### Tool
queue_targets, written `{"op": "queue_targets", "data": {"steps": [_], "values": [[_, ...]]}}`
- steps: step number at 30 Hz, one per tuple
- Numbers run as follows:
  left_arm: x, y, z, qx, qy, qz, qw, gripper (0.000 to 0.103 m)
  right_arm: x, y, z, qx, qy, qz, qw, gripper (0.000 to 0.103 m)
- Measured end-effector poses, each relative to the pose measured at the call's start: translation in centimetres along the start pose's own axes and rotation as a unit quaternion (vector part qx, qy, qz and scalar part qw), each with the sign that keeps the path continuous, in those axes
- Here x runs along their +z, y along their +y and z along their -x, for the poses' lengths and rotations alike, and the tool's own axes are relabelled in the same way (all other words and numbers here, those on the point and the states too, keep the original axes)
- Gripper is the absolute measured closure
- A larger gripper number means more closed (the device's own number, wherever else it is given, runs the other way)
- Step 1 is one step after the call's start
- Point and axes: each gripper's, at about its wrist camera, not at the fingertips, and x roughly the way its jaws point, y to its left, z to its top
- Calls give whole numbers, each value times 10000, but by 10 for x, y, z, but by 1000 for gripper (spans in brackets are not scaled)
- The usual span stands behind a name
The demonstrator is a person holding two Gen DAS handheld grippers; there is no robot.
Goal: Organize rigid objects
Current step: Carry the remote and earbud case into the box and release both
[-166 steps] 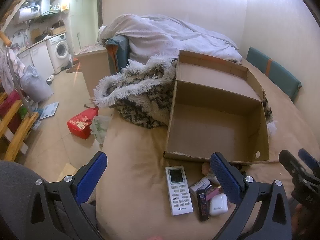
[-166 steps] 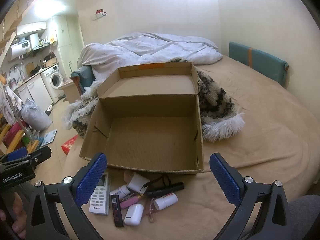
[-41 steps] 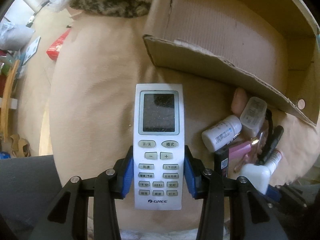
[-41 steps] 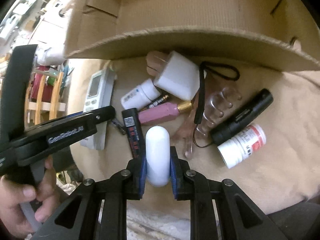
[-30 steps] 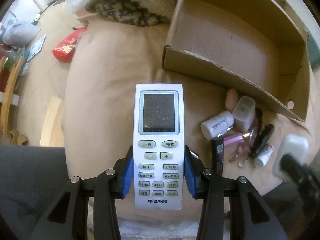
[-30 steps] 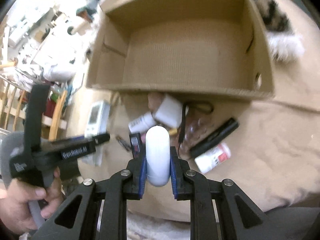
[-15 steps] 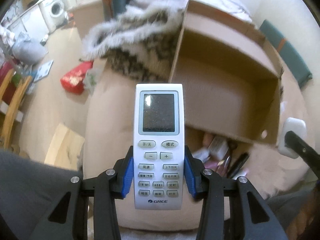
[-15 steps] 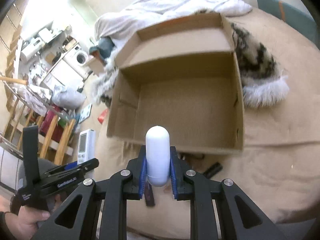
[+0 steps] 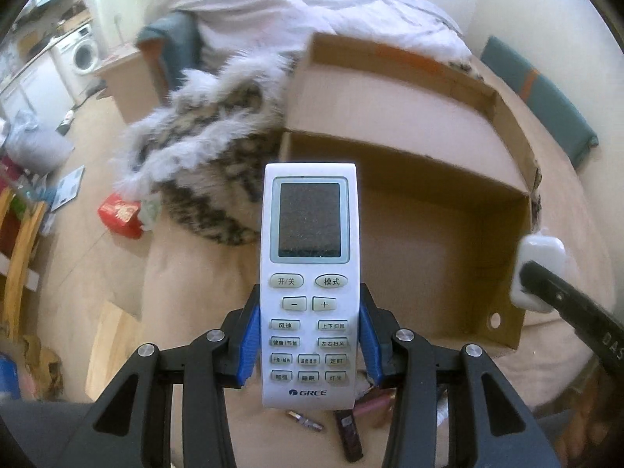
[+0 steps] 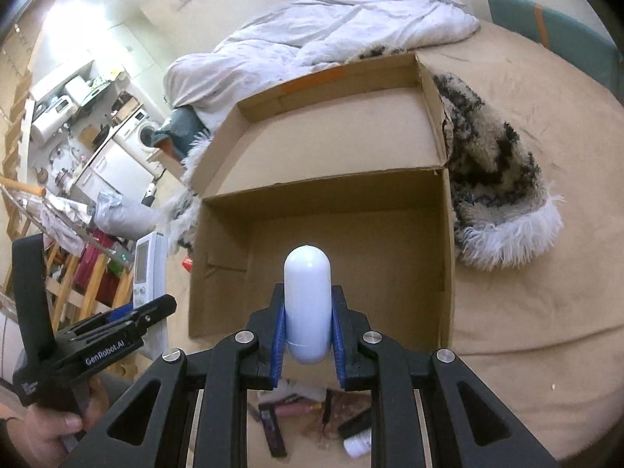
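Two tools now lifted off bed: left tool [image 9: 308, 345] grips GREE remote [image 9: 310, 284], right tool [image 10: 308, 345] grips white earbud case [image 10: 307, 304], both above empty cardboard box [image 10: 331, 245]. Drop-in likely next; remaining clutter [image 10: 312, 421] on bed.

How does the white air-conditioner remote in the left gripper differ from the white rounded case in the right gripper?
The white air-conditioner remote is flat and rectangular, with a grey screen and rows of buttons; the white rounded case is a plain, smooth capsule shape. The remote spreads the left gripper jaws wider, while the case sits between nearly closed right gripper jaws. Both are white, held off the bed, pointing toward the open brown cardboard box.
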Motion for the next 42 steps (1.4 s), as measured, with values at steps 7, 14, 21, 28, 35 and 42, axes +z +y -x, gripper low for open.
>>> {"op": "queue_targets", "data": {"steps": [7,14,21,28,35,42], "values": [[6,-33,-45,20,204,-425,9989,63,5,-11,-51,-270,383,9,9989,82],[10,-32,-78,-84,265,-319,9991,63,-2,-21,-83,-460,892,-146,9948,82],[2,-28,-94,32,229,-486,9986,63,-12,-31,-108,-577,1345,-338,9887,82],[-2,-26,-110,171,439,-473,9978,63,-18,-36,-126,-696,1697,-483,9819,82],[-6,-25,-122,164,594,-449,9971,63,-18,-41,-130,-806,1744,-592,9796,82],[-4,-25,-132,237,585,-541,9965,63,-12,-27,-121,-847,1465,-351,9850,82]]}}
